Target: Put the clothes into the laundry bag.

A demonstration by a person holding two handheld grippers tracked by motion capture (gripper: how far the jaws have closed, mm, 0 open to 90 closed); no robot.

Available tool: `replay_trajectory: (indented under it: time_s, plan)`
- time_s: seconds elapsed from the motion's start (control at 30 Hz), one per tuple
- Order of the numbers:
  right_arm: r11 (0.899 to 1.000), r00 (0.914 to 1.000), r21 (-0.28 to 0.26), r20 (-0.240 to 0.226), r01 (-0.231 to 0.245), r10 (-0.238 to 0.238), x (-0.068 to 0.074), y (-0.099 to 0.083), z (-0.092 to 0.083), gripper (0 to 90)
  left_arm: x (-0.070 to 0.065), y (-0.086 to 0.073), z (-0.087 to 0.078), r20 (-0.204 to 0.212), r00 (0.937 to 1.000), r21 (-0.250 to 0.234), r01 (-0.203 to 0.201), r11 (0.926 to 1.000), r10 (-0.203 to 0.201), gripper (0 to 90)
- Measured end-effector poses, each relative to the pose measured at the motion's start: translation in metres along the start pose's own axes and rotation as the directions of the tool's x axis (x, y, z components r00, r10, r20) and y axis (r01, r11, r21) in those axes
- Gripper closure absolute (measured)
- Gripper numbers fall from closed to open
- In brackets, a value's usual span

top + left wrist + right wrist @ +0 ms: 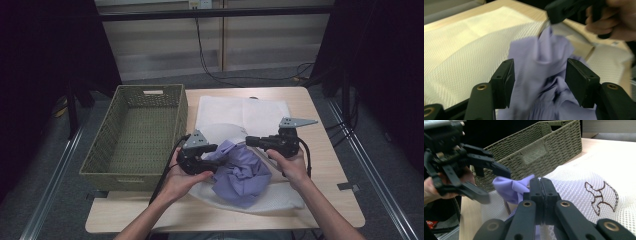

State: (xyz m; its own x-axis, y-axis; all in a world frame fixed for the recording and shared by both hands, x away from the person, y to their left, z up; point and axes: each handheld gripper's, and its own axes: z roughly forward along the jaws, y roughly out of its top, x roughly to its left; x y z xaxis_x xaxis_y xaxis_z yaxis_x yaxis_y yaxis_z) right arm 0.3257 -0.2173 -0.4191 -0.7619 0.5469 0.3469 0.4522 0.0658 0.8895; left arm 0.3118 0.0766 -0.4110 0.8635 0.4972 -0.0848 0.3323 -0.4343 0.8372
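A crumpled purple cloth [241, 176] lies on a white mesh bag [240, 112] in the middle of the table. My right gripper [248, 141] is shut on the cloth's upper edge and holds it lifted a little. In the right gripper view the purple cloth [509, 186] comes out from between the closed jaws of the right gripper [540, 182], above the mesh bag [586, 170]. My left gripper [214, 159] is at the cloth's left side. In the left gripper view the left gripper [539, 75] has its jaws apart, with the purple cloth [536, 57] hanging between them untouched by the pads.
A green woven basket [150, 90] stands on the left of the wooden table [325, 165], close to my left hand, and shows as the basket [536, 145] in the right gripper view. The mesh bag carries a dark embroidered mark [601, 193]. Cables lie on the floor behind the table.
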Motion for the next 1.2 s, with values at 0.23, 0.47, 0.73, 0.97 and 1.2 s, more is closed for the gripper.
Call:
replay_trajectory:
  time_s: [0.23,0.47,0.73,0.97,1.2]
  plan:
    - [1.000,1.0000,-0.001,-0.003,-0.001,0.001,0.000,0.000,0.000,89.1,-0.005,-0.003,0.011,0.072,0.9967,0.056,-0.042,0.9976,0.038,89.0]
    - [1.000,1.0000,-0.003,-0.004,0.002,-0.003,0.000,0.001,0.000,89.1,-0.019,0.003,0.026,0.127,0.9893,0.061,-0.080,0.9949,0.072,90.0]
    - [1.000,1.0000,-0.003,-0.003,0.002,-0.002,0.001,0.002,0.000,89.1,-0.027,0.008,0.059,0.188,0.9793,0.082,-0.091,0.9925,0.074,90.0]
    - [1.000,0.9999,-0.021,-0.004,0.010,-0.010,0.004,0.004,-0.002,89.1,-0.030,0.011,0.072,0.176,0.9815,0.094,-0.094,0.9911,0.076,90.0]
    - [1.000,0.9999,-0.006,-0.009,0.007,-0.007,0.005,0.002,-0.001,89.1,-0.012,0.001,0.088,0.123,0.9916,0.126,-0.054,0.9906,0.039,90.0]
